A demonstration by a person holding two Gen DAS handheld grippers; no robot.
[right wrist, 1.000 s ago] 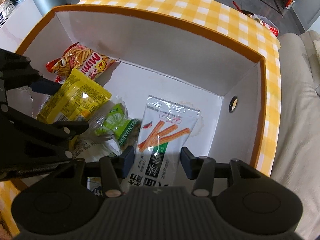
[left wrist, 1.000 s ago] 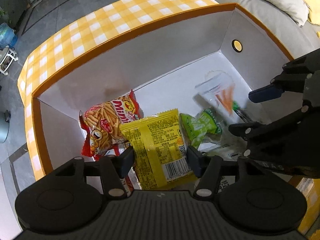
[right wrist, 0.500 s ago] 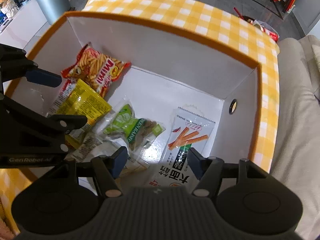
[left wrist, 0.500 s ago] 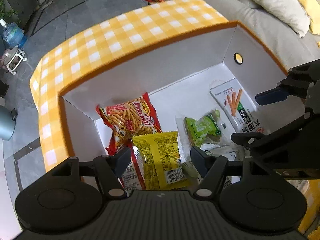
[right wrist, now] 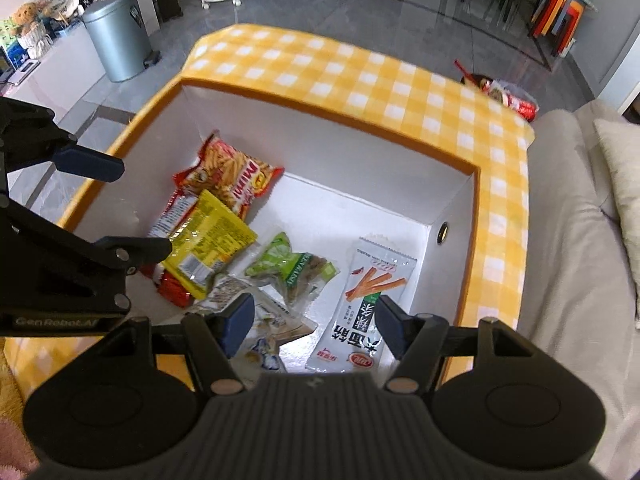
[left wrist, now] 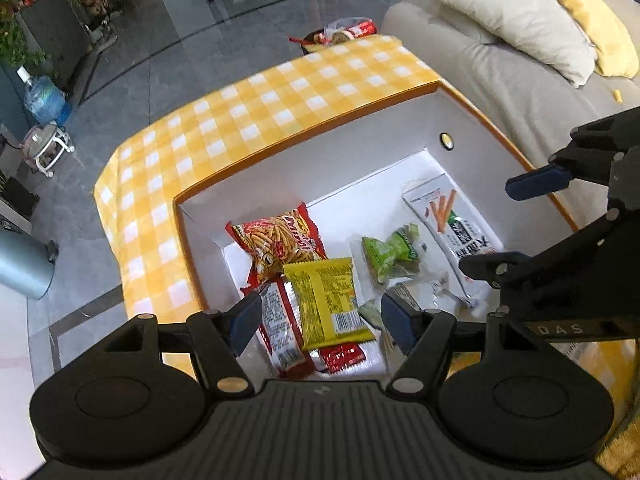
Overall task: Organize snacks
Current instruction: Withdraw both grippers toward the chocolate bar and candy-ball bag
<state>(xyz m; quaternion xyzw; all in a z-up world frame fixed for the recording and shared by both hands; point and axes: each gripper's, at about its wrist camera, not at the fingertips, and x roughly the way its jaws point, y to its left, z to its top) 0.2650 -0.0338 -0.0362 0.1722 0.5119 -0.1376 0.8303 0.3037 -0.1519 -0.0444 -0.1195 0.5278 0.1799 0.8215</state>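
An open box [left wrist: 304,140] with an orange rim and white inside holds the snacks. On its floor lie a red Mimi bag [left wrist: 280,240], a yellow packet [left wrist: 324,300], a green packet [left wrist: 390,252] and a white packet printed with orange sticks [left wrist: 452,220]. My left gripper [left wrist: 320,318] hangs open above the yellow packet, touching nothing. My right gripper [right wrist: 314,320] hangs open above the white stick packet [right wrist: 368,300], also apart from it. In the right wrist view the left gripper [right wrist: 116,206] stands over the box's left wall; the right gripper [left wrist: 516,224] shows at the right of the left wrist view.
A yellow checked cloth [left wrist: 260,108] covers the table around the box. A grey sofa [left wrist: 500,68] with pillows lies on the right. A metal bin [right wrist: 118,40] stands on the tiled floor to the left. More snack bags [left wrist: 348,32] lie beyond the table's far end.
Both grippers have risen out of the box and their jaws have widened. The yellow packet and the white stick packet, earlier between the fingers, now lie on the box floor.
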